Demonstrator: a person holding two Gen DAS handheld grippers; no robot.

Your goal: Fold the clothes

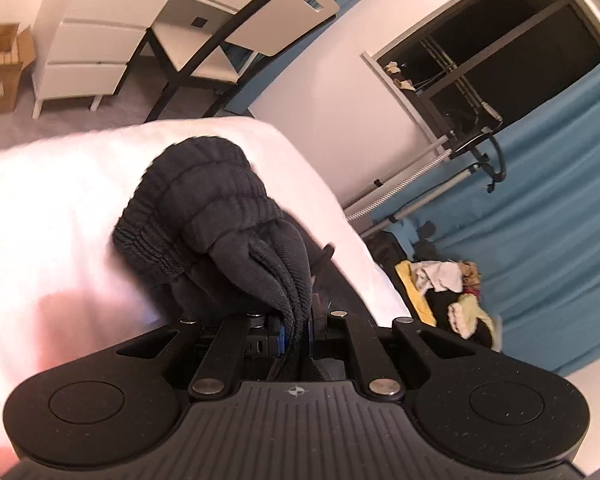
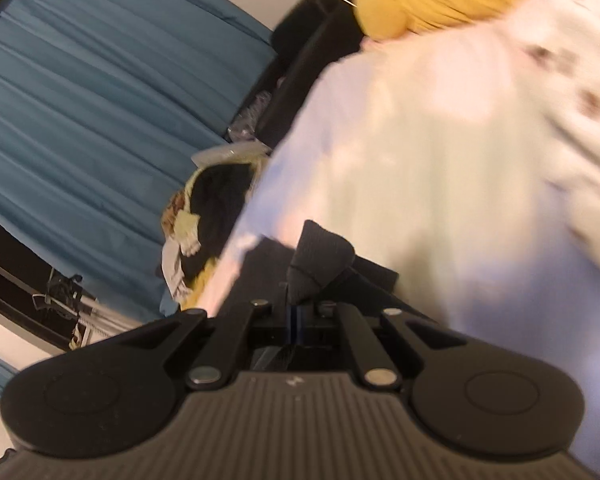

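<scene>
Dark ribbed-knit garment (image 1: pixel 216 216) is clamped by its bunched edge in the closed left claw (image 1: pixel 296 320); a corner of it (image 2: pixel 320 260) is pinched in the closed right claw (image 2: pixel 298 316). White bed (image 1: pixel 60 200) lies beneath; clothes pile (image 1: pixel 448 292) at 3 o'clock.

dark garment (image 1: pixel 216 216): ribbed matt knit cloth | bed sheet (image 1: pixel 60 200): smooth white cloth | curtain (image 1: pixel 540 200): matt teal cloth
</scene>
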